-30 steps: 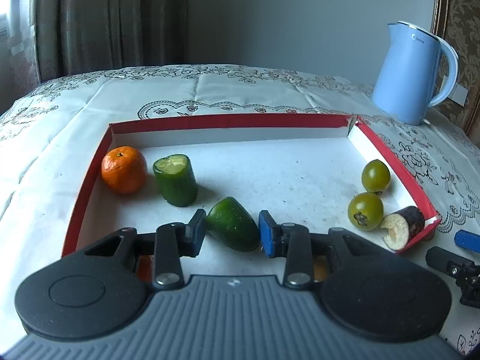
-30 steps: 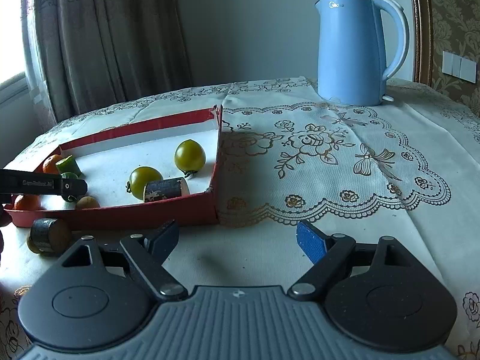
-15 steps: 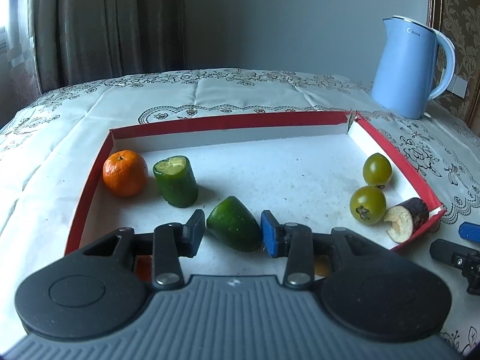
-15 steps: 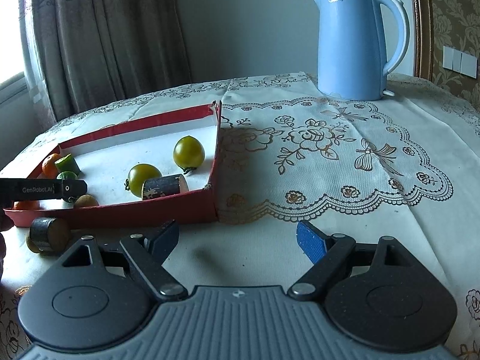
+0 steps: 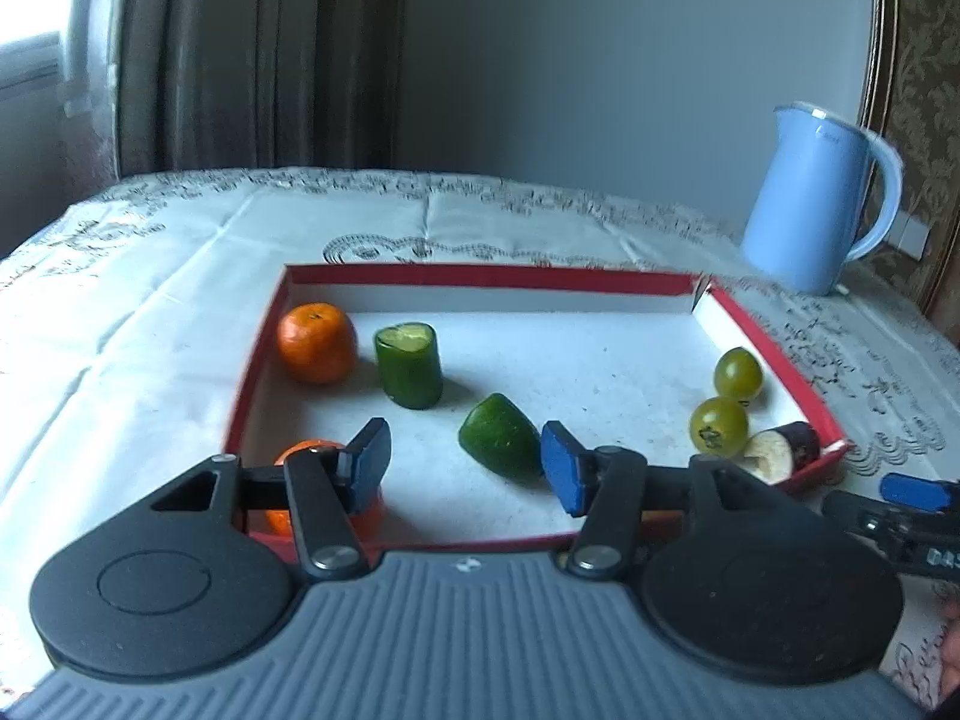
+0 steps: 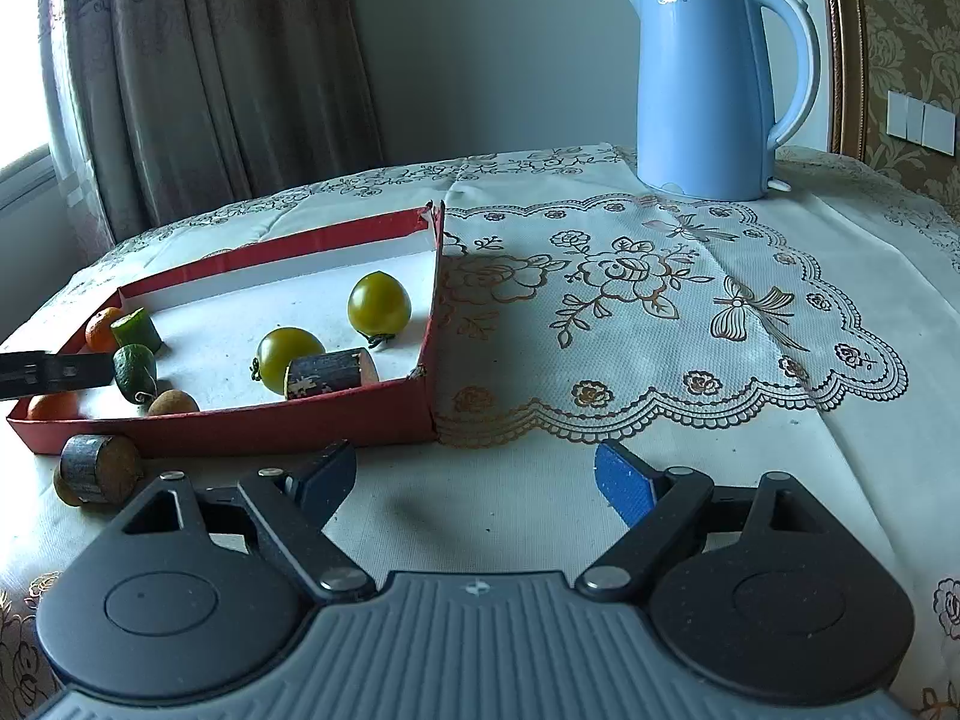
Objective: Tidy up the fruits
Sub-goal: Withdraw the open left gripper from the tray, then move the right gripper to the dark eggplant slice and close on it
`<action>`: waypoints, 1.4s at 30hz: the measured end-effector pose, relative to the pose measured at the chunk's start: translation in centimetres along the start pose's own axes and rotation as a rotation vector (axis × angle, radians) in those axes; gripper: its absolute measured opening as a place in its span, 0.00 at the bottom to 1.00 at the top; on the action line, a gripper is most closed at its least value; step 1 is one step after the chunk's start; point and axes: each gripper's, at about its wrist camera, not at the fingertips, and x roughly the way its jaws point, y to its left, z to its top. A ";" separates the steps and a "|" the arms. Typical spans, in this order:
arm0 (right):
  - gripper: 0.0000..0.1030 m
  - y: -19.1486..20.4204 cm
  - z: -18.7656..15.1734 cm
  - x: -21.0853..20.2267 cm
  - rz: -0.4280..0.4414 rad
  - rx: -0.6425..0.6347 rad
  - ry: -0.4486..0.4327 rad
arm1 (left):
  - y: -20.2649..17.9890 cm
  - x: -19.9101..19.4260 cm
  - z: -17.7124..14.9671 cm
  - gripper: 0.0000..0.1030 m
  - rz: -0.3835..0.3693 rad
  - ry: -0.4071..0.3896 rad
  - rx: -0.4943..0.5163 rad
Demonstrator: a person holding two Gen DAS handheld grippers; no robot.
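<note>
Left gripper point(image 5: 465, 461): fingers are standing apart, empty, hanging just short of the green wedge point(image 5: 499, 443), which is lying free in the red tray point(image 5: 768, 333).
Right gripper point(image 6: 474, 480): fingers are spread wide over bare tablecloth point(image 6: 660, 330), gripping nothing.
Step in hand: judging by position, the left is choosing its next fruit.
Doing it well: centring the pads on the wedge's broad flanks, since its slanted cut face is likely to slip.
Leftovers: a dark stub point(image 6: 99, 468) is sitting outside the tray, beside its near wall.

Home dining room: lace tablecloth point(image 6: 660, 312), blue electric kettle point(image 6: 708, 90), heavy curtains point(image 6: 210, 72), damask wallpaper point(image 6: 900, 30).
</note>
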 end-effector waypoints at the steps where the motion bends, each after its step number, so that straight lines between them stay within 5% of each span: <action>1: 0.85 0.0 0.0 0.0 0.000 0.000 0.000 | 0.2 -0.8 -0.2 0.51 -0.002 -0.017 0.000; 5: 0.85 0.0 0.0 0.0 0.000 0.002 0.000 | 0.4 -3.1 -1.5 0.64 0.035 -0.061 0.030; 18: 0.85 0.0 0.0 -0.4 0.001 0.015 -0.013 | 2.8 -5.0 -4.8 0.71 0.124 -0.028 0.020; 25: 0.85 3.6 -1.3 -2.7 0.179 0.028 -0.018 | 4.0 -4.3 -5.3 0.79 0.150 -0.002 -0.030; 31: 0.85 8.2 -1.9 -2.4 0.246 -0.026 0.001 | 4.7 -3.6 -5.2 0.81 0.128 0.034 -0.066; 42: 0.85 10.4 -1.5 -1.1 0.286 0.128 0.033 | 4.3 -3.3 -5.3 0.91 0.116 0.051 -0.045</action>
